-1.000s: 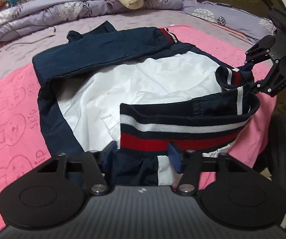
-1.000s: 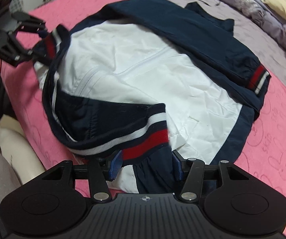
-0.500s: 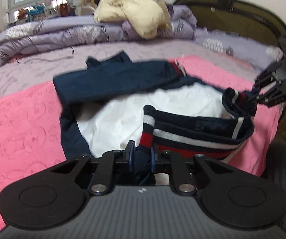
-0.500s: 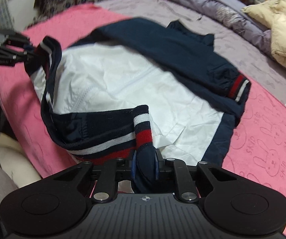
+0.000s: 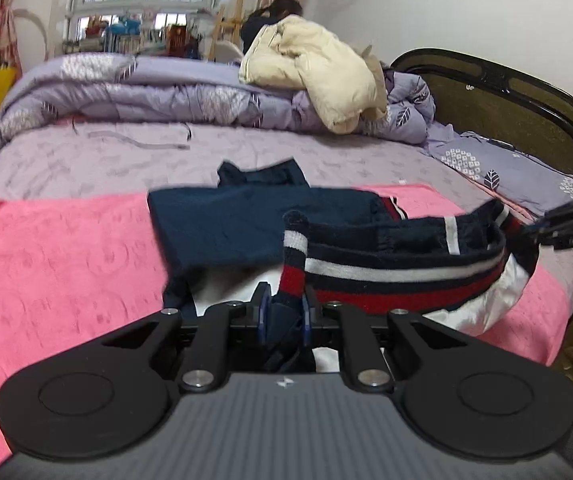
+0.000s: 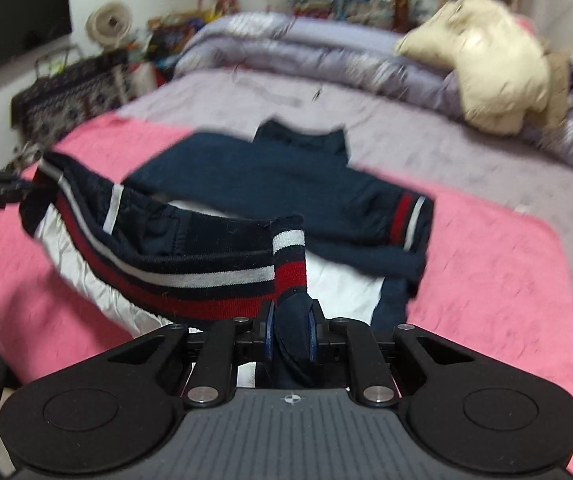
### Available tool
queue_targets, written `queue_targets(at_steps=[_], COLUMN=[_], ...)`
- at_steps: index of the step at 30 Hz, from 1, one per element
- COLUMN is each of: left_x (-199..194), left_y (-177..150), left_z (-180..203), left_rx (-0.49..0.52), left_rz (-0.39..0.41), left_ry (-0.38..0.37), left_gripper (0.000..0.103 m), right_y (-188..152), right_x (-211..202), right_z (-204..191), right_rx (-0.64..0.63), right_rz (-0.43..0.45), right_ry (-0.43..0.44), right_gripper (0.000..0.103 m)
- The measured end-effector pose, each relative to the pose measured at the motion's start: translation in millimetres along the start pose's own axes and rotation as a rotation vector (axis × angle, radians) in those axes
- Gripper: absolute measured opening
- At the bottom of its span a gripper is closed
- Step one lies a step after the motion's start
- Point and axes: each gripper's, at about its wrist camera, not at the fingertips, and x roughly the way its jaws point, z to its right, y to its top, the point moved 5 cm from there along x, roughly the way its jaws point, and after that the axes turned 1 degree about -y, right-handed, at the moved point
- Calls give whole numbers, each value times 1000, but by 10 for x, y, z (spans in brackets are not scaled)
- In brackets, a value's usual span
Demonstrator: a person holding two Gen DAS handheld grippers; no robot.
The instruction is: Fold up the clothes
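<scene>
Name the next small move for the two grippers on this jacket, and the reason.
Probably carry the striped hem forward toward the collar. The left gripper and right gripper each pinch a hem corner, already lifted clear of the pink blanket, with the sleeve folded in.

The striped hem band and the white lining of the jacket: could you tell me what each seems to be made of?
The striped hem band looks like ribbed knit, matte and slightly fuzzy, probably a cotton or acrylic blend. The white lining looks like thin woven synthetic, perhaps polyester: it has a faint sheen and fine crinkles.
</scene>
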Motion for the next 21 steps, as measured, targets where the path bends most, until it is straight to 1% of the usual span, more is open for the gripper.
queue_targets(at_steps=[2, 4, 6, 7, 9, 12, 14, 17, 18, 19, 21], left_x=[99, 322, 606, 785, 1195, 1808, 2147, 2493, 2581, 2668, 2801], left_y=[165, 406, 645, 747, 900, 1010, 1027, 1034, 1028, 1013, 949], left_z=[-83, -240, -452, -592, -810, -1106, -1265, -1466, -1527, -1594, -1748], left_rx=[16, -10, -47, -62, -61, -27, -22, -59, -66, -66, -74], left_rz=[11, 15, 10, 5, -34, -105, -130, -137, -145, -163, -204], left_ry=[11, 21, 31, 40, 67, 124, 162, 191, 198, 222, 316], left_gripper=[18, 19, 19, 19, 19, 20, 21, 22, 25, 31, 33], right_y=[207, 459, 721, 847, 1070, 1288, 1380, 1409, 1402, 1376, 1286], right_x=[47, 201, 452, 625, 1032, 1652, 2039, 2503, 2639, 2783, 3073], right_z=[81, 201, 352, 434, 582, 791, 915, 1022, 1051, 1080, 1130], right_rx=[6, 11, 34, 48, 50, 45, 51, 71, 84, 91, 93], right_rz=[25, 50, 64, 57, 18, -53, -90, -108, -114, -133, -194], right_ry=[-18, -49, -78, -90, -114, -141, -163, -189, -195, -201, -224], right_gripper=[17, 17, 17, 17, 17, 17, 17, 17, 17, 19, 33])
